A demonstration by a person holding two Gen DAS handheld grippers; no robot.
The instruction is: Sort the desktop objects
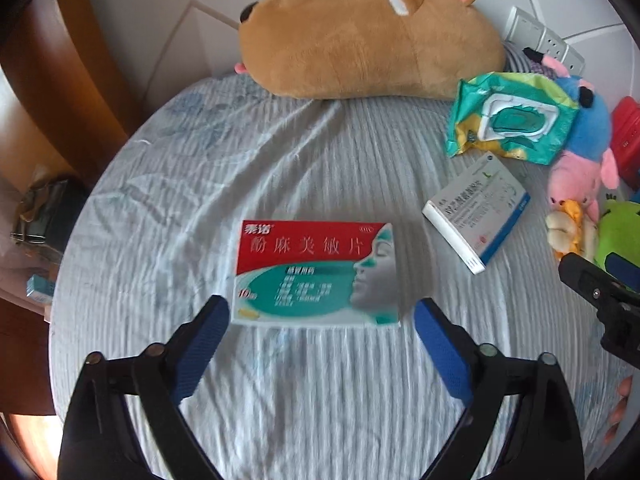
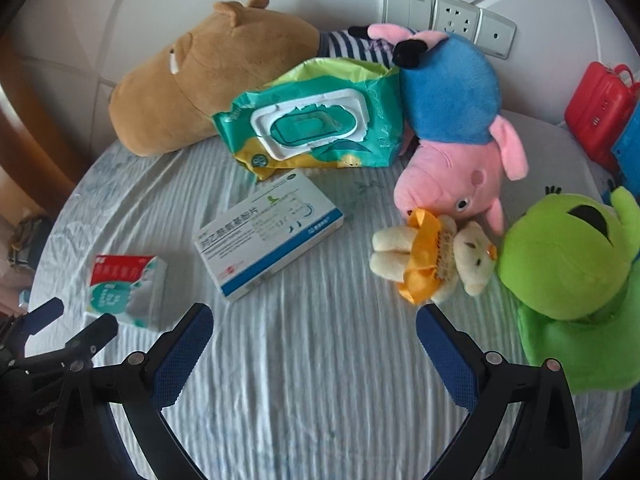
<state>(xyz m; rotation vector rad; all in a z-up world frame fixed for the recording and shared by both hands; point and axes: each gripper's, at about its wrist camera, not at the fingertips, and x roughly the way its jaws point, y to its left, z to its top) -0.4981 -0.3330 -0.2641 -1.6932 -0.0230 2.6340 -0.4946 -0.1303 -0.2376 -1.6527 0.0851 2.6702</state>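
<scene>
The red and green box [image 1: 316, 274] lies flat, long side across, just ahead of the left gripper [image 1: 322, 322], the nearer one. Both tongs, the right gripper's [image 2: 314, 328] too, are spread wide, holding nothing.

Left claw [image 1: 322, 312] and right claw [image 2: 314, 320] tilted downward, jaws wide, empty.

1. The sheet [image 1: 320, 400] is crinkled, matt striped cloth
2. The brown plush [image 1: 360, 40] and the green plush [image 2: 568, 280] look soft and fuzzy
3. The wipes pack [image 2: 320, 128] is shiny, wrinkled plastic film with a smooth white lid
4. The red-and-green box [image 1: 316, 272] and the white-and-blue box [image 2: 268, 236] are smooth printed card
5. Each claw has matt black plastic arms and dimpled blue pads [image 2: 184, 356]
6. The red case [image 2: 596, 112] is glossy plastic
</scene>
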